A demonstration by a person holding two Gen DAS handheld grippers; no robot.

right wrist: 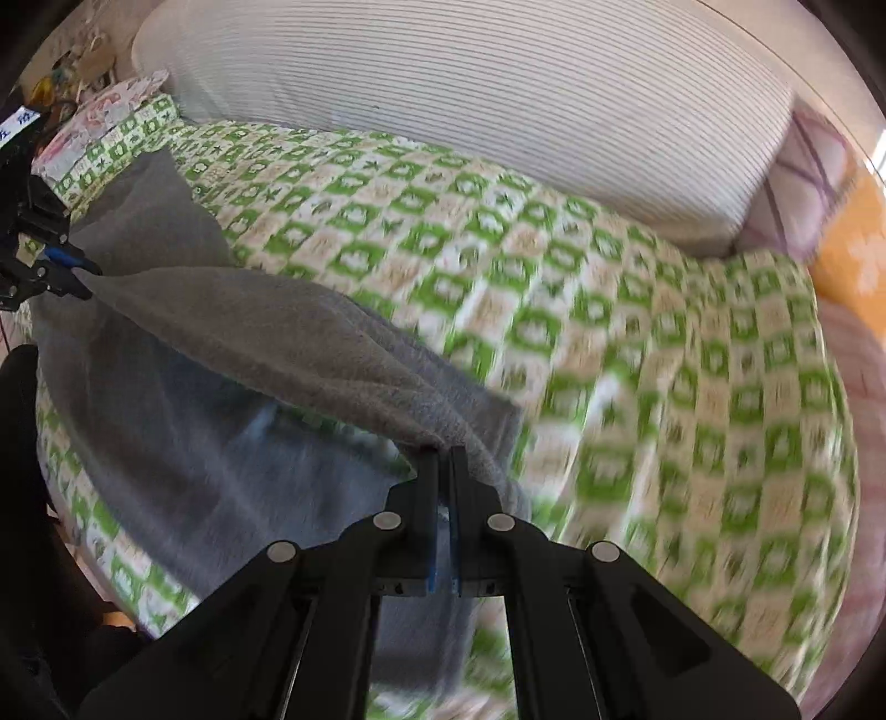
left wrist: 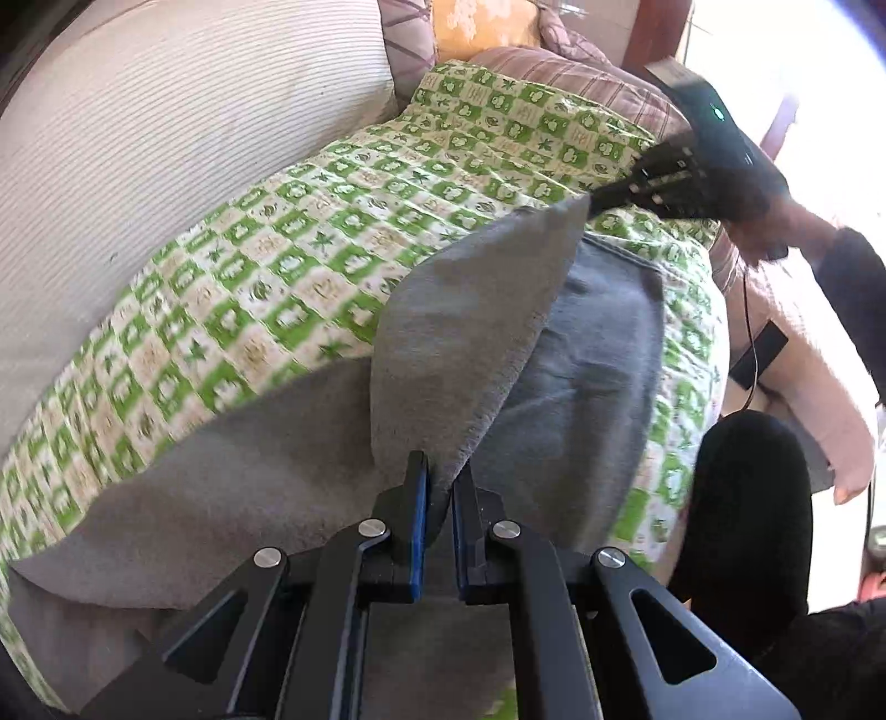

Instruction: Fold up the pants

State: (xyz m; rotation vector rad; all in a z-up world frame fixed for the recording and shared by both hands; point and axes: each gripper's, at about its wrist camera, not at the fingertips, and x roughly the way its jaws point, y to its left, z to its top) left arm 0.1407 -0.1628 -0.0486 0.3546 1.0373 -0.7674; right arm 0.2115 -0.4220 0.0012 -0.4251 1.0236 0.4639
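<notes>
Grey pants (left wrist: 470, 343) lie on a bed covered with a green and white checked sheet (left wrist: 266, 260). My left gripper (left wrist: 440, 471) is shut on one corner of the pants' edge and holds it above the bed. My right gripper (right wrist: 442, 451) is shut on the other corner of the same edge. The edge hangs taut between them, and the rest of the pants (right wrist: 232, 443) lies flat below. The right gripper also shows in the left wrist view (left wrist: 598, 202), and the left gripper shows in the right wrist view (right wrist: 77, 279).
A white ribbed cushion (right wrist: 470, 105) runs along the far side of the bed. Pink and orange pillows (left wrist: 487, 22) lie at one end. The person's arm (left wrist: 803, 238) reaches in at the right. The right wrist view is blurred by motion.
</notes>
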